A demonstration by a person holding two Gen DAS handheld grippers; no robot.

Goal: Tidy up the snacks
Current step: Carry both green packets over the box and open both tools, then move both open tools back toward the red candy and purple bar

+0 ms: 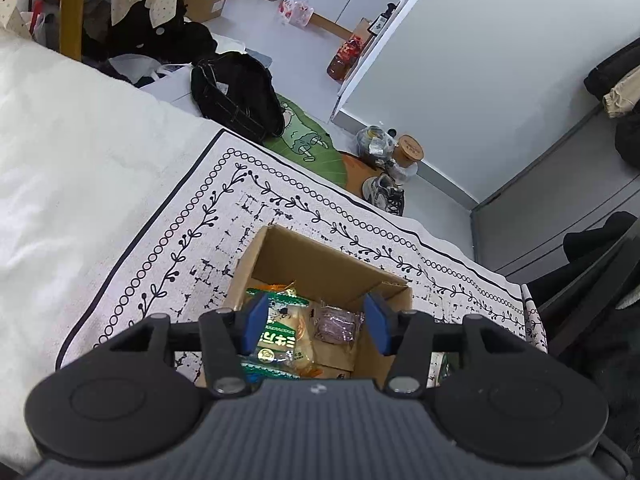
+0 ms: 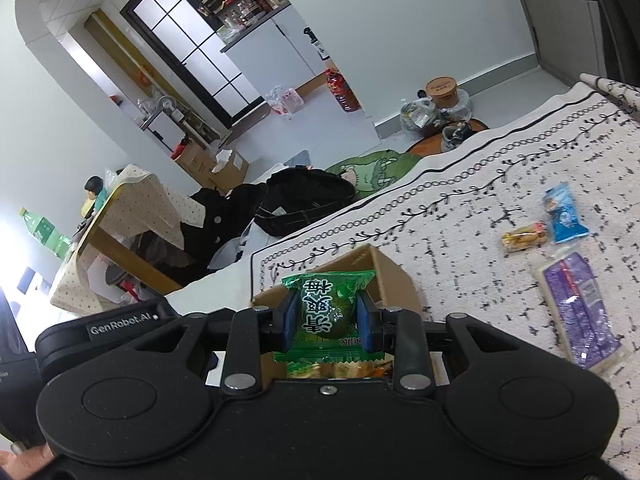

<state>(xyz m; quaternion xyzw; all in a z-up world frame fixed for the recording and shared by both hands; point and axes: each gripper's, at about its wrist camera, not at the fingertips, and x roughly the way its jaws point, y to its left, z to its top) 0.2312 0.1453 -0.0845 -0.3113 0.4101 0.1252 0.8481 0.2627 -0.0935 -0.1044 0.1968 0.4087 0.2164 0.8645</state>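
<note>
1. Patterned cloth covers the surface in the left wrist view, with a cardboard box standing open on it. The left gripper hangs above the box with its blue pads spread wide and nothing between them; inside lie a green-and-white snack packet and a purplish packet.

2. From the right wrist view, the right gripper pinches a green candy packet just over the box (its far wall shows behind). A blue packet, a yellow sweet and a purple packet wait on the cloth.

3. The step in hand looks like dropping the green packet in; the next move calls for lowering slightly and parting the pads.
</note>
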